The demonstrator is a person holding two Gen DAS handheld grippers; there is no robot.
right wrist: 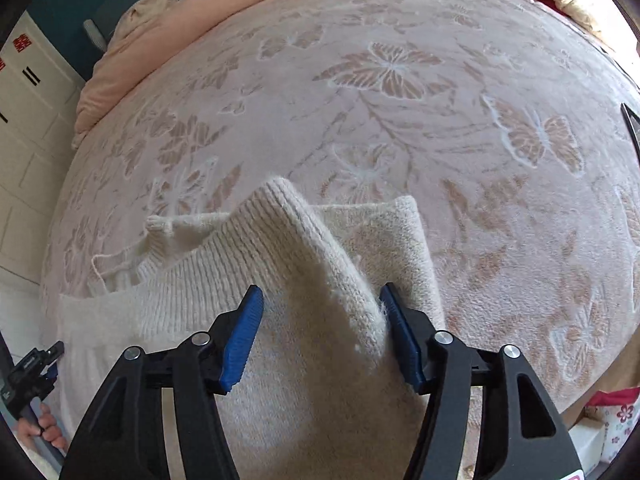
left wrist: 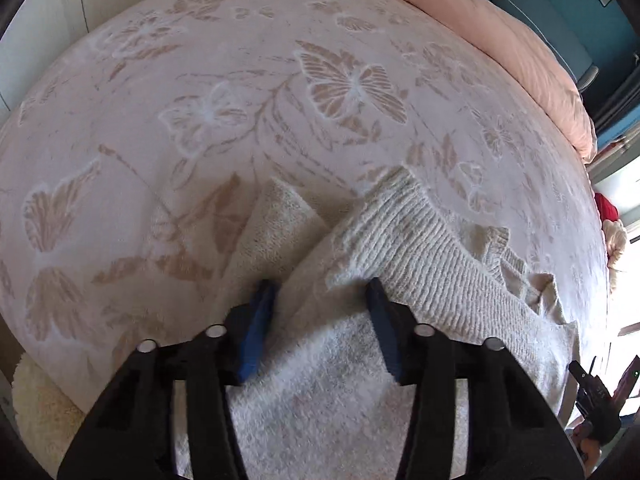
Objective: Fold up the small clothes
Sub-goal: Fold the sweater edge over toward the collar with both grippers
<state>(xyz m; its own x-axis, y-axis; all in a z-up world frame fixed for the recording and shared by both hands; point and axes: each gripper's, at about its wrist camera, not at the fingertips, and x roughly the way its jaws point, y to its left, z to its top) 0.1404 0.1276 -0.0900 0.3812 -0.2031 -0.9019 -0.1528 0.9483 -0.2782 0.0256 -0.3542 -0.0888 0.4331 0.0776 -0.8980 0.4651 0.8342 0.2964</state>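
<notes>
sweater (right wrist: 304, 320) lies rumpled at the near edge of the butterfly blanket (right wrist: 400, 112). left gripper (left wrist: 320, 312) and right gripper (right wrist: 320, 316) both hang spread wide over it, pinching nothing.

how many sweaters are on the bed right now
1: a cream knit sweater lies at the near edge of the butterfly blanket, between both grippers' open fingers. Anything beneath it would be hidden.

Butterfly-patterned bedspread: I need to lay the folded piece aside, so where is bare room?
The pink butterfly-patterned bedspread lies bare beyond the cream knitted sweater, up to the rumpled peach duvet; also right of the sweater. Crowded near both grippers, left and right, where the sweater lies bunched.
</notes>
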